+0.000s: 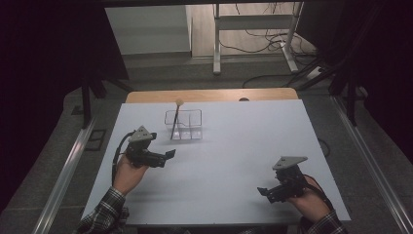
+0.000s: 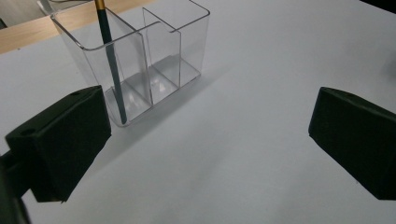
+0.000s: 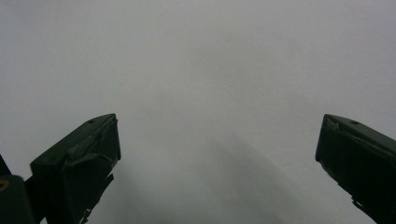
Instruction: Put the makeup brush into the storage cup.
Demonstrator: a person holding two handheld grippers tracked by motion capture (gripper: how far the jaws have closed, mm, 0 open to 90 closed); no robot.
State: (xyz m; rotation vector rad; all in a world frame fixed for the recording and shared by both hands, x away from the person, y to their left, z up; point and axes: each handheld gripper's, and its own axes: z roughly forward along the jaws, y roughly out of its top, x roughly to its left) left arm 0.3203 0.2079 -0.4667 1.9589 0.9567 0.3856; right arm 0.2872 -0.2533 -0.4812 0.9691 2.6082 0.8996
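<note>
**One pencil in the organizer, both grippers empty**

Count: one clear organizer [image 1: 183, 125], one pencil [image 1: 175, 120], two grippers, one white table [image 1: 229, 161].

Organizer: transparent plastic box with dividers, standing on the far-left part of the table, near the far edge. The left gripper view shows three compartments [image 2: 140, 60]; there may be more behind them, but the clear walls make that hard to read.

Pencil: stands in the organizer's left end compartment, seen from the high view. Dark shaft with a gold band near the top in the left gripper view [image 2: 112, 70]. Long axis close to upright, slightly tilted: lower tip rests on the compartment floor at the near side, upper end leans away toward the far side and rises above the rim. In the high view the upper end carries a pale rounded tip.

Left gripper [image 1: 168, 156]: held in the person's left hand, just near and left of the organizer, apart from it. Jaws point right and toward the organizer. In the left gripper view they stand wide apart with bare table between them; nothing is gripped.

Right gripper [image 1: 263, 191]: held in the person's right hand at the near-right of the table, well apart from the organizer. Jaws point left. In the right gripper view they are spread wide over bare table, holding nothing.
</note>
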